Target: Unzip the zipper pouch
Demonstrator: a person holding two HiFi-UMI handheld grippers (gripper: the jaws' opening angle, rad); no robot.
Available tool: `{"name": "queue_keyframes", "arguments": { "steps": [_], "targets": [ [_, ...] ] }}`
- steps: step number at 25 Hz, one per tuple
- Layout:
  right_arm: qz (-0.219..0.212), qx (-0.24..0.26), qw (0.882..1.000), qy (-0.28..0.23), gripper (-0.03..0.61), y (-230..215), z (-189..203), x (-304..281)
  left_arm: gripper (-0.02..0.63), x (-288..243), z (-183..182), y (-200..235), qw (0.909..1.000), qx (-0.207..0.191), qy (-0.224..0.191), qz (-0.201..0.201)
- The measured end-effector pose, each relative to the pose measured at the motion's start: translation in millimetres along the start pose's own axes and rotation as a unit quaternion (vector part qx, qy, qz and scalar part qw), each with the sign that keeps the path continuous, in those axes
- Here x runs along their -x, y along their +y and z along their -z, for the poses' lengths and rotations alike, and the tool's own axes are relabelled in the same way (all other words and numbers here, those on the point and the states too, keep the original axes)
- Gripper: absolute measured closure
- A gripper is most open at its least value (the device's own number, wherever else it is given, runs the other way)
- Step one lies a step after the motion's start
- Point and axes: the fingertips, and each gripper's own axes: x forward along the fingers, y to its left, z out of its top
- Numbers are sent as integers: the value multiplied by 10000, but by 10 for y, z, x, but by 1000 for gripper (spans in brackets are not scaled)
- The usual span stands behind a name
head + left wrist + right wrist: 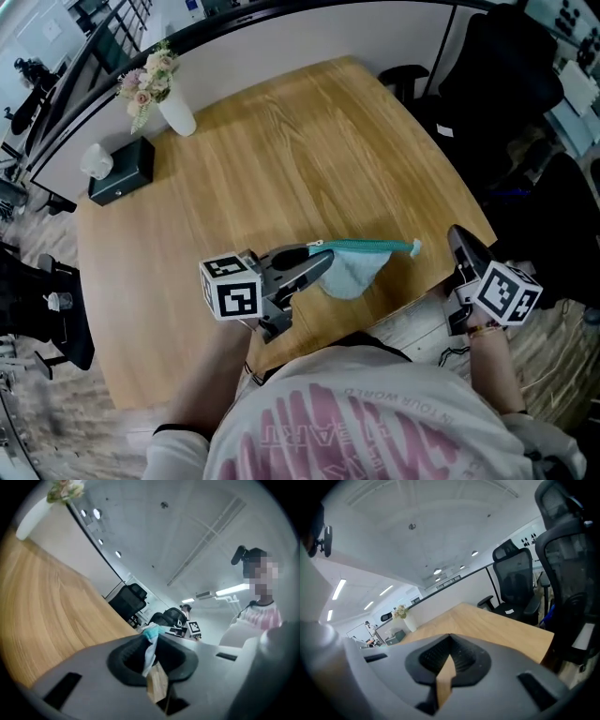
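A light blue zipper pouch (pixel 361 262) with a teal zipper band along its top hangs over the near edge of the wooden table (pixel 281 159). My left gripper (pixel 328 258) is shut on the pouch's left end and holds it just above the wood. In the left gripper view, teal and white fabric (pixel 151 637) is pinched between the jaws of the left gripper (pixel 152 656). My right gripper (pixel 457 234) is off the table's right corner, to the right of and apart from the pouch's free end. In the right gripper view the right gripper (pixel 449 660) is shut with nothing between its jaws.
A white vase of flowers (pixel 169 103) and a black box (pixel 122 171) stand at the table's far left. Black office chairs (pixel 506 75) crowd the right side, one chair (pixel 515 578) close to the table's corner. A partition wall runs behind the table.
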Motion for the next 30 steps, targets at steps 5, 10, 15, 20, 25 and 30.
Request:
{"name": "queue_keyframes", "arguments": {
  "steps": [5,10,15,20,25,30],
  "targets": [
    [-739,-20,9965,-397,580,702,-235,287,582,208,-208,-260,9873,-1349,-125,-835],
    [-1840,212,9824,-239,580,1782,-84,332,583,727,-401,-419,9493,-2368,-148,-2061],
    [-3122,1022,9444,120,541,3082,325,230,583,1276,-407,-584,9134,-2902,-137,-2853],
    [-3749,2850,8792,724,428,4099,865,130,584,1793,-315,-633,8905,-3031,-39,-3392],
    [-3589,4038,8370,866,433,4601,1227,27,584,2227,-279,-565,8743,-2839,-93,-3936],
    [-3602,4157,8313,801,460,4849,1326,0,586,2464,-250,-513,8678,-2730,-94,-4152]
  ]
}}
